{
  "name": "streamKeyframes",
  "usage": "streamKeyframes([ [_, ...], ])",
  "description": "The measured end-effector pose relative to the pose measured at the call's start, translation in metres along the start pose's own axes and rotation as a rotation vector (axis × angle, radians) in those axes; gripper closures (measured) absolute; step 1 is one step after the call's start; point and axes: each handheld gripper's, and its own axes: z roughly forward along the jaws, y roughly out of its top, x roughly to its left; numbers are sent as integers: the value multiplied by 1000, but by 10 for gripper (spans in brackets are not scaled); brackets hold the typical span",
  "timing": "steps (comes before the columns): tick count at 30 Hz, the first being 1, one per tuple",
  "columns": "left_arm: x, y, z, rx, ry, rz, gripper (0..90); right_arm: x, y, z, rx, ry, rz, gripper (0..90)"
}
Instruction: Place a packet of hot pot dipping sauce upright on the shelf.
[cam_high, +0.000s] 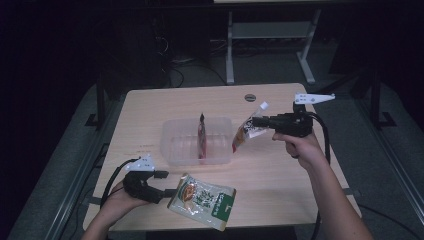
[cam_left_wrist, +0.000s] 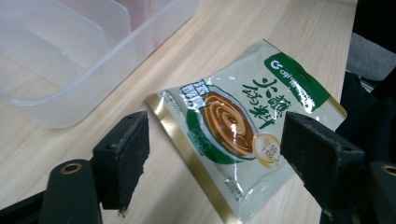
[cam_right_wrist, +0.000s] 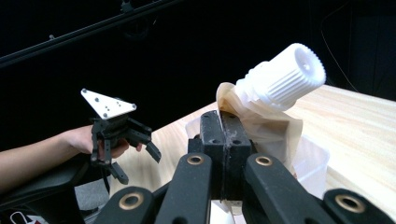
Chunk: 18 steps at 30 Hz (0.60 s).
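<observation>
Right gripper (cam_high: 261, 120), clenched on a spout pouch (cam_high: 243, 134) at frame centre-right, should next lower it into the bin (cam_high: 172, 145); left gripper (cam_left_wrist: 215, 154) gapes over the green packet (cam_left_wrist: 243, 126).

Tub (cam_left_wrist: 70, 60) cut off by the left gripper view's top and left edges; spout pouch's (cam_right_wrist: 261, 126) lower part hidden behind right gripper's (cam_right_wrist: 225, 154) jaws; print on green packet (cam_high: 202, 200) too small to read in the high view.

one wooden table (cam_high: 280, 170), one clear plastic bin (cam_high: 175, 145) with one divider, three food pouches in all: one green-labelled flat pouch (cam_high: 202, 200), one red pouch (cam_high: 202, 140) upright in bin, one spouted pouch (cam_high: 246, 132) with one white screw cap (cam_right_wrist: 282, 77), two handheld grippers (cam_high: 167, 191) (cam_high: 255, 121)
</observation>
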Motion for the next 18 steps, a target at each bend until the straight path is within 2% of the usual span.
streamKeyframes([
  [1, 2, 0, -1, 2, 7, 13, 229, -1, 2, 2, -3, 0, -5, 899],
  [4, 4, -2, -3, 5, 12, 8, 227, -2, 7, 9, -3, 9, -8, 899],
  [12, 14, -7, -10, -7, 40, -9, 227, -1, 18, 23, -12, 19, -30, 899],
  [17, 16, -11, -13, -13, 59, -19, 227, -1, 19, 31, -9, 26, -37, 899],
  [18, 16, -13, -14, -16, 63, -32, 227, -1, 19, 33, -5, 28, -35, 899],
])
